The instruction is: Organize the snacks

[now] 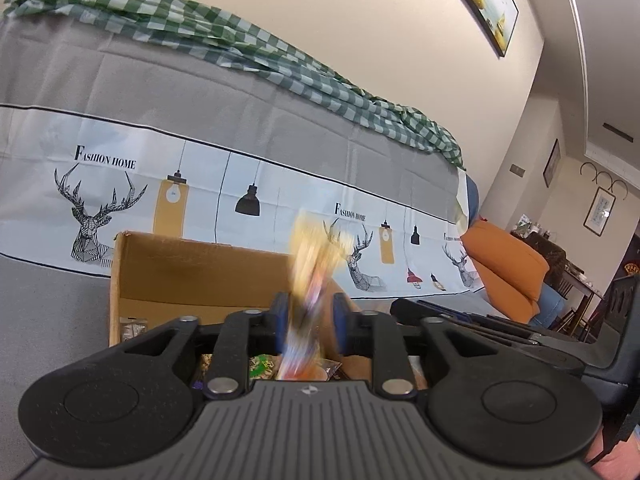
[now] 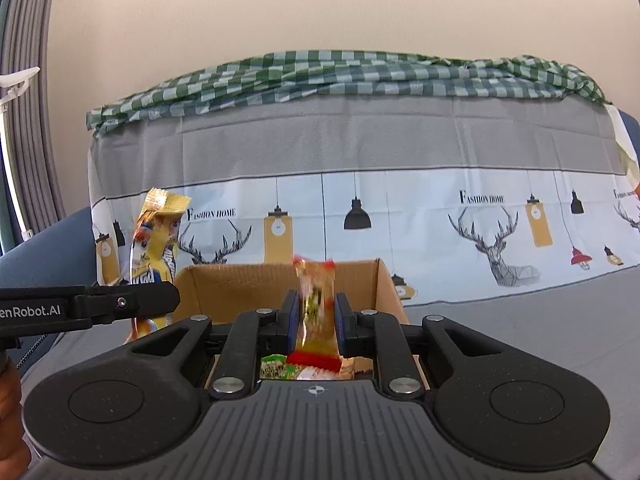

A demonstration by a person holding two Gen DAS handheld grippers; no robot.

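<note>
The left gripper has its jaws parted a little around a yellow packet; the packet stands upright between the blue pads with a gap showing on either side, so it looks released, and it is smeared by blur. The right gripper has a red-and-gold packet upright between narrowly set jaws; it nearly fills the space, and I cannot tell whether the pads press on it. Both packets hang over an open cardboard box, the yellow one at its left edge, the other near its middle. More snacks lie in the box bottom. The box sits on a sofa seat under a grey cover printed with deer and lamps. A green checked cloth lies along the top of the backrest, and an orange cushion rests far right.
</note>
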